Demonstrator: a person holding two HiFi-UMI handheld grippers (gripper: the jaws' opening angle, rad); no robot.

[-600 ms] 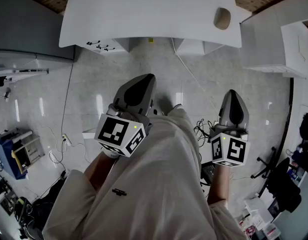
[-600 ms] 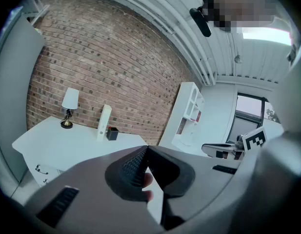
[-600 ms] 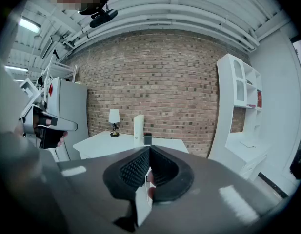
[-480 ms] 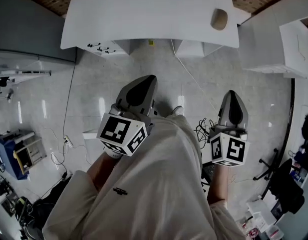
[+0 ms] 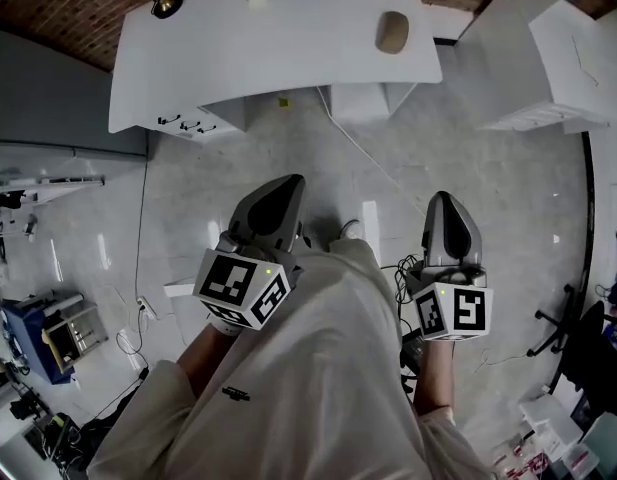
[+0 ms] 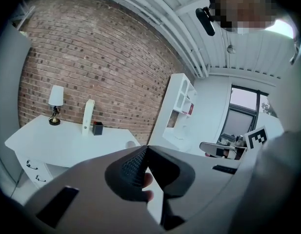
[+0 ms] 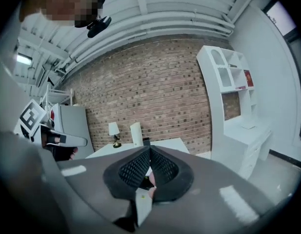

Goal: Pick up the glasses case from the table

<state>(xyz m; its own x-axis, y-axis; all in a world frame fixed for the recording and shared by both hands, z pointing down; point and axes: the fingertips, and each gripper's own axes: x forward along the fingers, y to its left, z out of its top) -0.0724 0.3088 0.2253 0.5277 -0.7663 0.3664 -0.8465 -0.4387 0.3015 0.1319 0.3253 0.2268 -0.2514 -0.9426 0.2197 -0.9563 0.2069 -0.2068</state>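
You are holding your left gripper [image 5: 286, 183] and right gripper [image 5: 441, 198] clenched, empty; the glasses case [image 5: 392, 31] is lying well ahead, nearer the right

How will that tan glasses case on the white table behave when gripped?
The glasses case looks rounded, so it may slip when squeezed. It lies low on the table, so tipping seems unlikely. Too distant to judge stiffness.

Table [image 5: 288, 48]: smooth, matt white top. Floor [image 5: 178, 188] below it glossy, pale, stone-like, throwing glare. Wall [image 6: 101, 57] behind the table rough red brick.
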